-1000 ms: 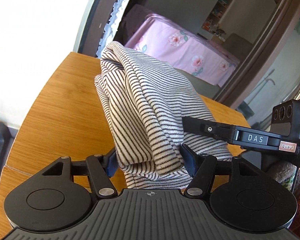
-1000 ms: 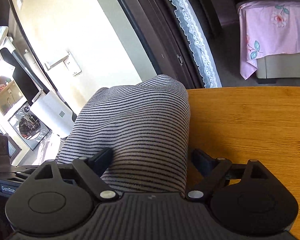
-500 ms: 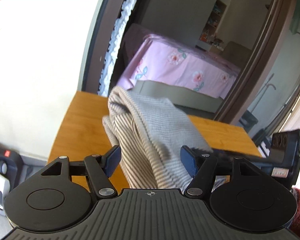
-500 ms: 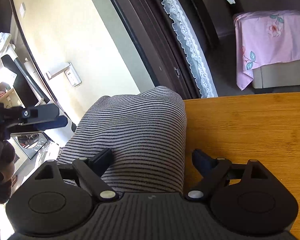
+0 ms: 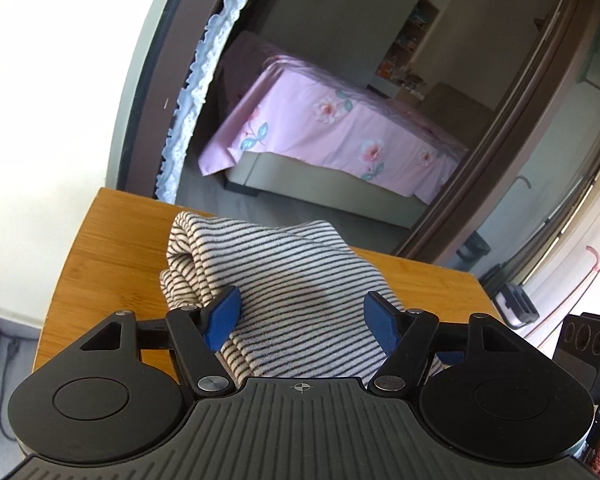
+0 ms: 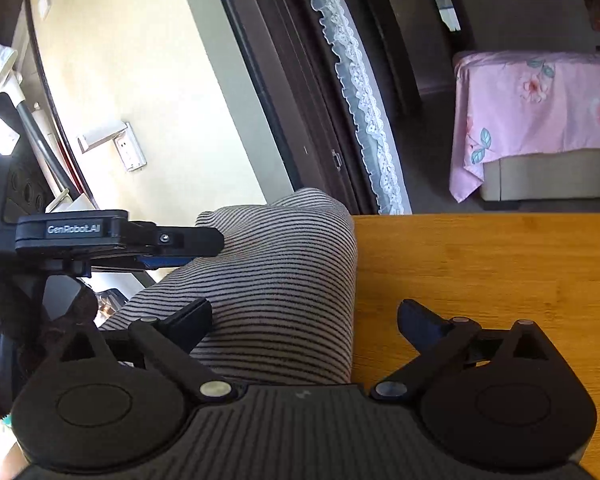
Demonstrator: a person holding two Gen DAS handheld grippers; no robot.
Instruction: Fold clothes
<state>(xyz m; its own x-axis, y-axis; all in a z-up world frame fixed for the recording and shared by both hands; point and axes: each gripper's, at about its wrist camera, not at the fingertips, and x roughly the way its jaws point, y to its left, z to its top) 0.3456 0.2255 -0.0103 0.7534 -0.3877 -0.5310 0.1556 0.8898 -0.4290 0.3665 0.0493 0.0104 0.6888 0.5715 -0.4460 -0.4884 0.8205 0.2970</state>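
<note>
A folded black-and-white striped garment (image 5: 284, 280) lies in a thick bundle on the wooden table (image 5: 112, 248). My left gripper (image 5: 302, 316) is open, its blue pads on either side of the bundle's near end, not pinching it. In the right wrist view the garment (image 6: 284, 276) lies on the table (image 6: 480, 272) at its left edge. My right gripper (image 6: 304, 320) is open, its left finger over the cloth and its right finger over bare wood. The left gripper (image 6: 180, 240) shows there from the side, above the cloth.
The table ends close behind the garment. Beyond it a doorway with a lace curtain (image 5: 196, 92) opens onto a room with a pink floral bed (image 5: 340, 136). A wall with a socket (image 6: 128, 152) is at the left of the right wrist view.
My left gripper has let go of the garment, lifted and pulled back; the bundle has dropped lower and flatter on the table. The right gripper has stayed open and nearly still.
</note>
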